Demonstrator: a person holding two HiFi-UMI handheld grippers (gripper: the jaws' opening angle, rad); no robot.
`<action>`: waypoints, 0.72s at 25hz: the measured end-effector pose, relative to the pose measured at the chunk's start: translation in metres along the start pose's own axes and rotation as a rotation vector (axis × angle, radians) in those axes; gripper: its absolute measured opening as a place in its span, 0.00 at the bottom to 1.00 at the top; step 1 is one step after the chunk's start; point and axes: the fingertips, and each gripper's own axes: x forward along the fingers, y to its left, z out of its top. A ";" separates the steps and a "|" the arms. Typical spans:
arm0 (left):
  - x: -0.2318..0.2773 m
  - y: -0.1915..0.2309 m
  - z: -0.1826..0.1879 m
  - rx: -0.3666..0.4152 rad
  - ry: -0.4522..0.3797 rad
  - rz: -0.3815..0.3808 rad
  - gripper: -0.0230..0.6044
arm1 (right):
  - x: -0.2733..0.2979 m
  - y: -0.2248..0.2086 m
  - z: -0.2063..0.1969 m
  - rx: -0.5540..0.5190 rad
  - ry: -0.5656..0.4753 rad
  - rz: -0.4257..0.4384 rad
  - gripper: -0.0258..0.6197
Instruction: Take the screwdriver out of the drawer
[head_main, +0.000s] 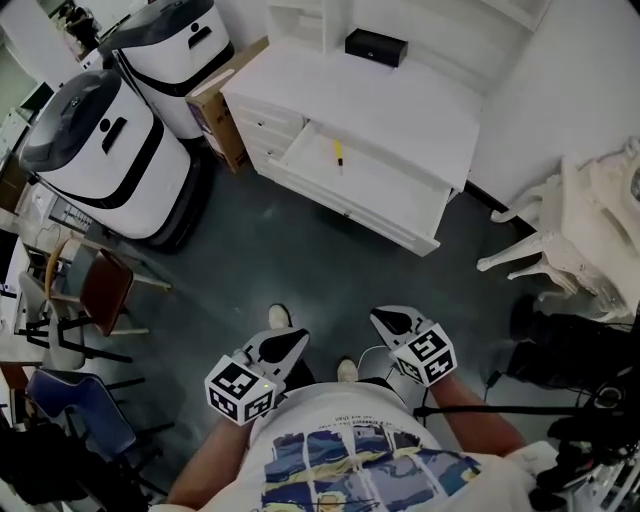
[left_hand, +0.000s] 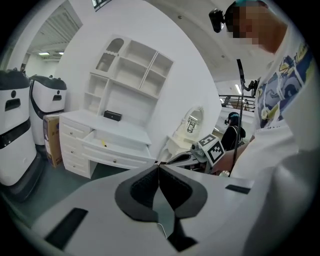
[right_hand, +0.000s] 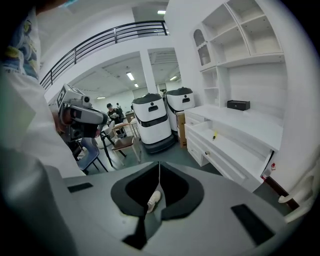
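Note:
A small yellow-handled screwdriver (head_main: 339, 154) lies in the open top drawer (head_main: 400, 205) of a white desk, far ahead of me. The same screwdriver (left_hand: 104, 144) shows in the left gripper view, and as a yellow speck (right_hand: 214, 135) in the right gripper view. My left gripper (head_main: 297, 341) is held close to my body, its jaws shut with nothing between them. My right gripper (head_main: 383, 318) hangs beside it, also shut and empty. Both are well short of the desk, over the dark floor near my feet.
A black box (head_main: 376, 46) sits on the white desk top (head_main: 420, 110). Two white-and-black machines (head_main: 100, 150) and a cardboard box (head_main: 215, 115) stand left of the desk. Chairs (head_main: 95, 295) crowd the left side. A white ornate chair (head_main: 560, 235) is at the right.

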 end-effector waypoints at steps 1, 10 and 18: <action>0.001 0.015 0.005 0.002 -0.003 -0.007 0.06 | 0.010 -0.004 0.008 0.007 0.003 -0.011 0.08; 0.000 0.131 0.075 0.063 -0.007 -0.138 0.06 | 0.099 -0.045 0.088 0.074 0.024 -0.145 0.09; -0.015 0.212 0.087 0.046 0.023 -0.161 0.06 | 0.152 -0.089 0.127 0.139 0.032 -0.262 0.22</action>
